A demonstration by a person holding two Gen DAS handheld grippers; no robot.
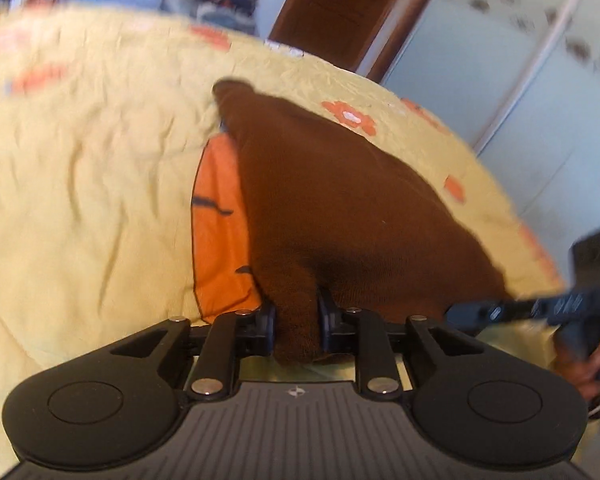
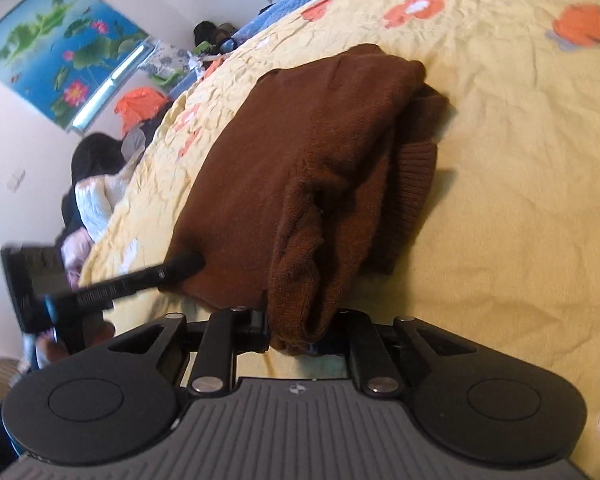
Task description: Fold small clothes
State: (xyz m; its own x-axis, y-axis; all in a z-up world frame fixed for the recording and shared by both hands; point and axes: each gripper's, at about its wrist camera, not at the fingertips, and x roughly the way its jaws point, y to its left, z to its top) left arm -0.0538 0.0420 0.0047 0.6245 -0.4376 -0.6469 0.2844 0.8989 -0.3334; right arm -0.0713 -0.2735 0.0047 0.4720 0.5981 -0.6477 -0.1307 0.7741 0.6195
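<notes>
A brown knit garment (image 1: 340,196) lies partly folded on a yellow flowered bedsheet (image 1: 80,140). My left gripper (image 1: 296,320) is shut on a bunched edge of it. My right gripper (image 2: 300,328) is shut on another bunched edge of the same garment (image 2: 300,152), whose ribbed cuff (image 2: 416,176) sticks out at the right. Each gripper shows in the other's view: the right one (image 1: 460,312) at the garment's right corner, the left one (image 2: 188,262) touching its left corner. The left wrist view is motion-blurred.
An orange print (image 1: 220,216) on the sheet shows beside the garment. A pile of clothes (image 2: 100,184) lies past the bed's far edge under a lotus poster (image 2: 60,48). A brown door (image 1: 352,8) and pale wardrobe panels (image 1: 500,80) stand behind the bed.
</notes>
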